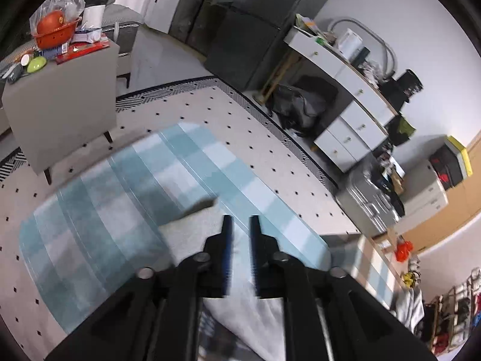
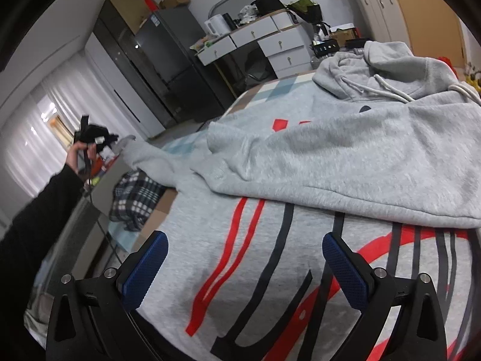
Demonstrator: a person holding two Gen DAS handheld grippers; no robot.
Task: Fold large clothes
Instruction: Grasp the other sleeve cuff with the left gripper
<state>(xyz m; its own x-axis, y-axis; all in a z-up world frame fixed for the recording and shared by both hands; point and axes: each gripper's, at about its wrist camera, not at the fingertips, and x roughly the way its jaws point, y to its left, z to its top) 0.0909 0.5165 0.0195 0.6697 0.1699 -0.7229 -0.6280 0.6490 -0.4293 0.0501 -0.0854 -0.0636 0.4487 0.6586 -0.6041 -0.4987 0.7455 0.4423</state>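
Nearest in the right wrist view, the right gripper (image 2: 245, 258) has its blue-padded fingers (image 2: 147, 266) spread wide and empty, poised over the printed front of the grey hoodie (image 2: 330, 162) near the bottom of the frame. The hoodie lies spread on a checked blue cover (image 2: 180, 147); a fold of grey cloth already crosses its middle, with the hood (image 2: 372, 72) and drawcords at upper right. A sleeve (image 2: 150, 156) trails toward the left edge of the frame, ending beside the left gripper (image 2: 90, 135), which a person's hand (image 2: 78, 155) grasps at middle left.

In the left wrist view, the left gripper (image 1: 240, 222) has its fingers close together but parted, with nothing between them, above the cover and the dotted rug (image 1: 240, 126) beyond.

To do the sleeve fold well, I judge the left fingers should pinch the cuff squarely, carry it over the body, and lay it flat while the right steadies the hem.
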